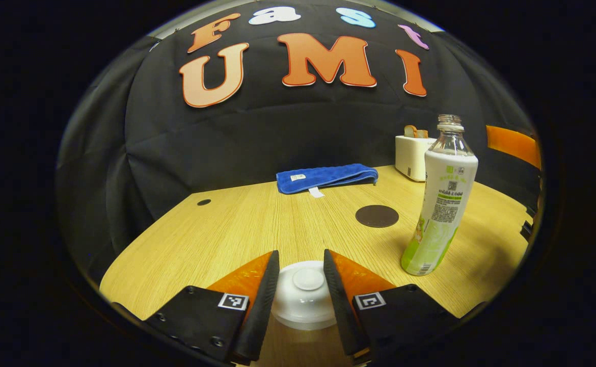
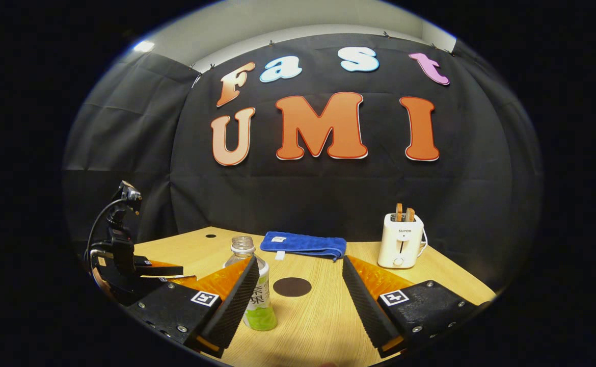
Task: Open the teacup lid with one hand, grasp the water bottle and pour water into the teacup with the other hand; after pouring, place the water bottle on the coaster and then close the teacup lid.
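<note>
two grippers work over a pale wooden table (image 1: 237, 224). in the left gripper view, the left gripper (image 1: 301, 285) has its fingers set on either side of the teacup lid (image 1: 304, 293), a round white lid with a flat raised knob at its centre, sitting level with the knob facing up. the fingers look to be touching the lid's rim, though i cannot tell whether they really press on it. the cup under it is mostly hidden.

to the right of the lid stands the water bottle (image 1: 441, 204), upright, its long axis vertical and its uncapped clear neck pointing at the ceiling. it has a white sleeve that turns green toward the base. a dark round coaster (image 1: 377, 216) lies flat on the table between the bottle and a folded blue towel (image 1: 327, 177) near the back wall. a white toaster (image 1: 413, 155) with bread in its slots stands at the rear right.

in the right gripper view, the right gripper (image 2: 298, 295) hangs with its fingers spread wide apart, holding nothing. the bottle (image 2: 253, 290) stands just past its left finger, partly hidden by it, and the coaster (image 2: 292, 287) shows between the fingers farther off. the left gripper (image 2: 125, 260) shows at the far left.
</note>
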A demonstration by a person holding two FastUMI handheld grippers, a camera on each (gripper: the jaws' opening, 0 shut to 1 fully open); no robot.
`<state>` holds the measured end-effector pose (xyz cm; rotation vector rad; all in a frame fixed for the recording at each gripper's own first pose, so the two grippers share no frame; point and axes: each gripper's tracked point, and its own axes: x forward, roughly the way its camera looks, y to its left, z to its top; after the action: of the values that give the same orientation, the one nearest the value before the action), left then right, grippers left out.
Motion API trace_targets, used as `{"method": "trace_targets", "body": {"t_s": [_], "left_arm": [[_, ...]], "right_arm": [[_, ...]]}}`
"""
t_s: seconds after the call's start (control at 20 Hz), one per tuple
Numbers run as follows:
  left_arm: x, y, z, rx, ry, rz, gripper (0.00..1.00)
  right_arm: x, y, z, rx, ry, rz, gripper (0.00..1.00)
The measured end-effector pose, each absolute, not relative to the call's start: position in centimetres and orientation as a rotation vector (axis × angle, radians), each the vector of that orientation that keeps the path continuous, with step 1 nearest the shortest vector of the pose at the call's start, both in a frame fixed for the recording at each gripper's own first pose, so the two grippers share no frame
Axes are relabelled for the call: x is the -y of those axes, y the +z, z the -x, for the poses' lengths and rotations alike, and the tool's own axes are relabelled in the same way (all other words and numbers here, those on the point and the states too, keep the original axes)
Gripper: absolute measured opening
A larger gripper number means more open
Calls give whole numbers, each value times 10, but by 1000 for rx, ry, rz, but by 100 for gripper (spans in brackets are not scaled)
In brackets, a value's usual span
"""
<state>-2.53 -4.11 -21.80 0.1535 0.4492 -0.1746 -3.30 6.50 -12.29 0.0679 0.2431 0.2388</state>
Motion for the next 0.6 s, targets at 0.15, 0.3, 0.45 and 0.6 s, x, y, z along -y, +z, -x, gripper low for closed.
{"method": "trace_targets", "body": {"t_s": [0.15, 0.3, 0.45, 0.6], "left_arm": [[43, -220, 25, -459, -183, -169, 46], [48, -223, 25, -459, -193, -178, 39], [49, -222, 22, -448, -197, -181, 43], [45, -222, 21, -448, -185, -174, 33]], "right_arm": [[-67, -127, 31, -253, 245, -62, 99], [-69, -130, 31, -262, 253, -56, 99], [-70, -135, 31, -269, 259, -49, 99], [-72, -138, 30, -277, 268, -47, 99]]}}
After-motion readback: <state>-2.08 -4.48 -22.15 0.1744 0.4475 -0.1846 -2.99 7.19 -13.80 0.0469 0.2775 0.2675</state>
